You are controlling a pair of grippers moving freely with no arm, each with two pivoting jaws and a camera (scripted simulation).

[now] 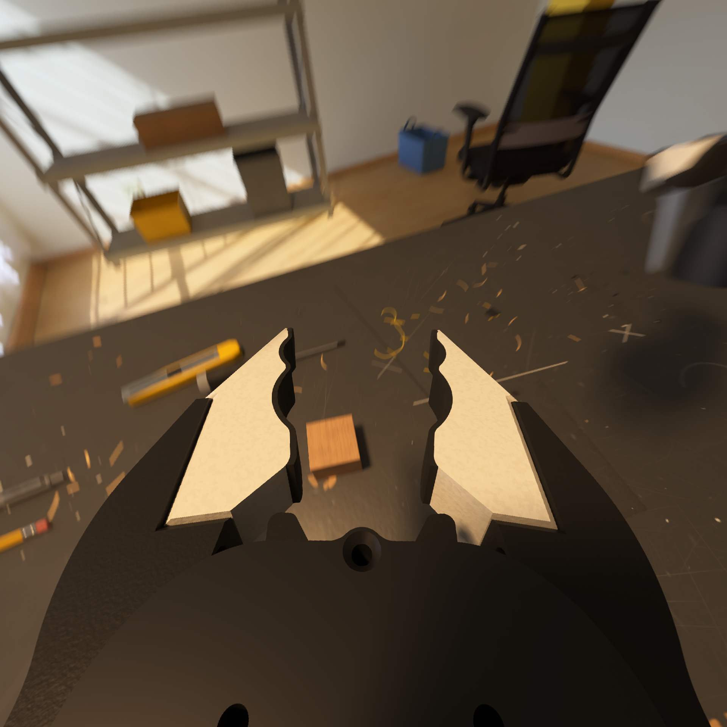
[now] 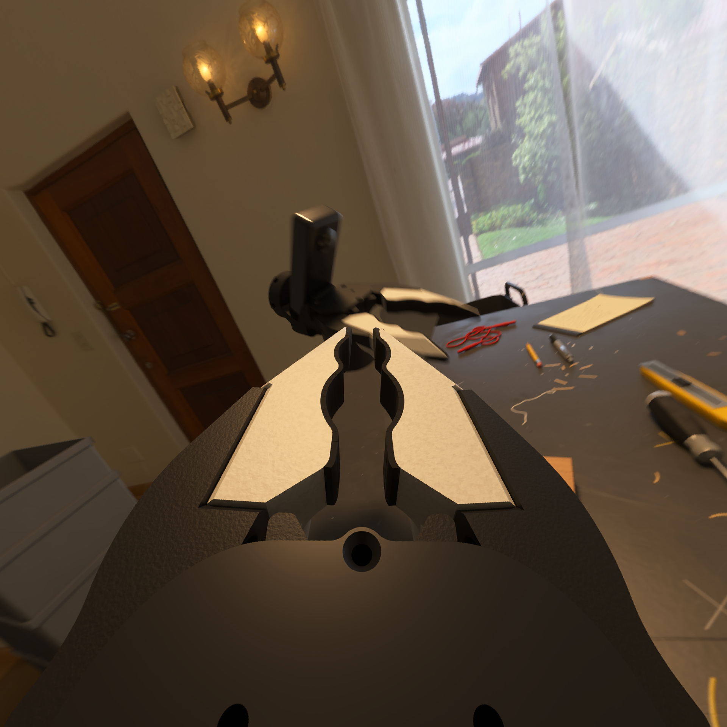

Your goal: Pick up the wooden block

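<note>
Wooden block (image 1: pixel 333 443) flat on dark table (image 1: pixel 511 452), below and between fingers of left gripper (image 1: pixel 362 334), nearer its left finger, untouched. Wood shavings (image 1: pixel 320 480) just beside block's near edge; nothing between fingers and block. Yellow utility knife (image 1: pixel 183 371) left of left finger; pencil (image 1: pixel 23 534) and marker (image 1: pixel 33 486) farther left. Left gripper spread wide, holding nothing. Right gripper (image 2: pixel 360 332) nearly closed, narrow gap, holding nothing; screwdriver (image 2: pixel 686 432) to its right.
</note>
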